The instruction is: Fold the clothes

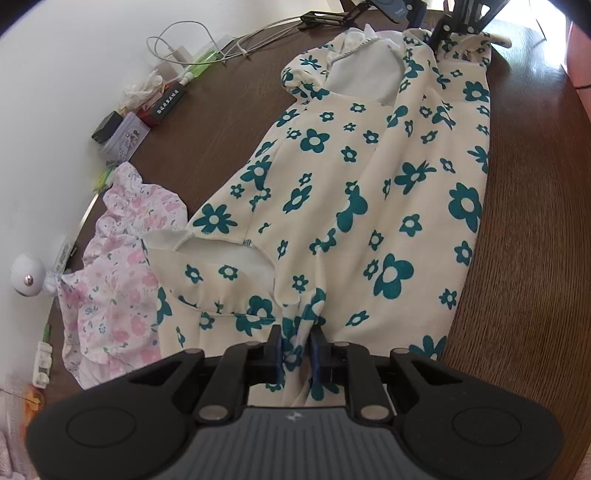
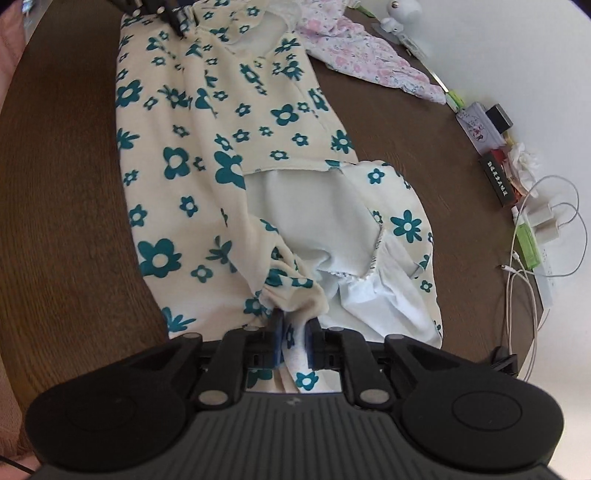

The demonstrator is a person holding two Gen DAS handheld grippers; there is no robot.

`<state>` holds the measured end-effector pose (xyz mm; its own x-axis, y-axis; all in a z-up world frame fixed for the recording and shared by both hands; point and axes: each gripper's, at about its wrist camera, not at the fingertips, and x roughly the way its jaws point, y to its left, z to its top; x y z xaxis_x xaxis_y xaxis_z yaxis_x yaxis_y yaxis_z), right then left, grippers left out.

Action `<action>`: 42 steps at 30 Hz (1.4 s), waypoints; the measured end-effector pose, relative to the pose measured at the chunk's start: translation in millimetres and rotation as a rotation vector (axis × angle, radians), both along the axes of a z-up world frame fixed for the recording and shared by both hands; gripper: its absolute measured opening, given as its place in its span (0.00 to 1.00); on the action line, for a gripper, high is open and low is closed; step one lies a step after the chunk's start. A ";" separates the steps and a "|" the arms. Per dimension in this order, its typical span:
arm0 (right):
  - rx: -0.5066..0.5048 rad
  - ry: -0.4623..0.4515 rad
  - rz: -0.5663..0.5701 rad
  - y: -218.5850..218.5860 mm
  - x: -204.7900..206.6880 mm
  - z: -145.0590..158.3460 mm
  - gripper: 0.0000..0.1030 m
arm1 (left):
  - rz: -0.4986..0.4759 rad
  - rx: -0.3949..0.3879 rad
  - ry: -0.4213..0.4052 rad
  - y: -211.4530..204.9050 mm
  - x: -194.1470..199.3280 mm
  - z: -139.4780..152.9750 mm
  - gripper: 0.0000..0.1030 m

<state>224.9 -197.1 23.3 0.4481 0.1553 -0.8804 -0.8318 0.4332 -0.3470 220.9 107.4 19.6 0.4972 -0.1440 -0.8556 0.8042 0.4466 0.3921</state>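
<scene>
Dark tabletop point(image 1: 229, 122) — both tools, left tool point(image 1: 296, 345) and right tool point(image 2: 294, 341), pinch the floral garment point(image 1: 369, 192); jaws look loose — fabric could slip mid-fold.

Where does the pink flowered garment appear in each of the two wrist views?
Left wrist view: the pink flowered garment lies at the left edge, beside the cream dress with teal flowers.
Right wrist view: it lies at the top, right of centre.
Shared landmark: the white round-headed figure next to it.
</scene>
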 end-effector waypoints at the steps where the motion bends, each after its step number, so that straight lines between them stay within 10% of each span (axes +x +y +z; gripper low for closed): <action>1: 0.029 -0.005 -0.021 -5.7 4.4 2.2 0.41 | 0.016 -0.020 0.000 3.3 0.0 1.7 0.17; 6: 0.264 -0.014 -0.174 -58.3 3.6 33.9 0.52 | 0.099 -0.152 -0.055 20.8 -6.0 21.2 0.48; 12: 0.467 0.019 -0.280 -110.4 -46.1 38.1 0.64 | 0.087 -0.370 -0.140 0.1 -23.2 59.5 0.57; 20: 0.579 0.049 -0.364 -126.6 -72.8 -0.1 0.64 | -0.101 -0.435 -0.042 -135.4 -15.6 33.0 0.57; 22: 0.597 0.052 -0.377 -127.1 -70.7 -3.8 0.54 | -0.138 -0.430 -0.004 -172.2 -10.7 21.0 0.57; 25: 0.594 0.061 -0.363 -123.9 -69.5 -8.1 0.08 | -0.183 -0.428 0.041 -215.2 -3.5 7.6 0.56; 28: 0.591 0.044 -0.342 -122.3 -72.5 -8.9 0.08 | -0.191 -0.429 0.075 -243.8 6.2 -0.5 0.56; 31: 0.606 0.015 -0.308 -123.5 -78.8 -3.5 0.08 | -0.181 -0.423 0.109 -257.2 16.0 -6.0 0.38; 33: 0.614 -0.007 -0.285 -125.3 -81.9 1.6 0.08 | -0.188 -0.441 0.158 -255.9 21.7 -7.1 0.08; 35: 0.626 -0.021 -0.283 -130.1 -81.0 5.0 0.18 | -0.218 -0.469 0.179 -253.0 21.5 -5.1 0.07; 37: 0.643 -0.041 -0.284 -135.1 -78.7 7.7 0.65 | -0.239 -0.491 0.166 -247.9 16.6 0.2 0.07; 42: 0.626 -0.064 -0.204 -128.0 -68.9 8.9 0.73 | -0.276 -0.554 0.167 -234.9 9.2 16.4 0.07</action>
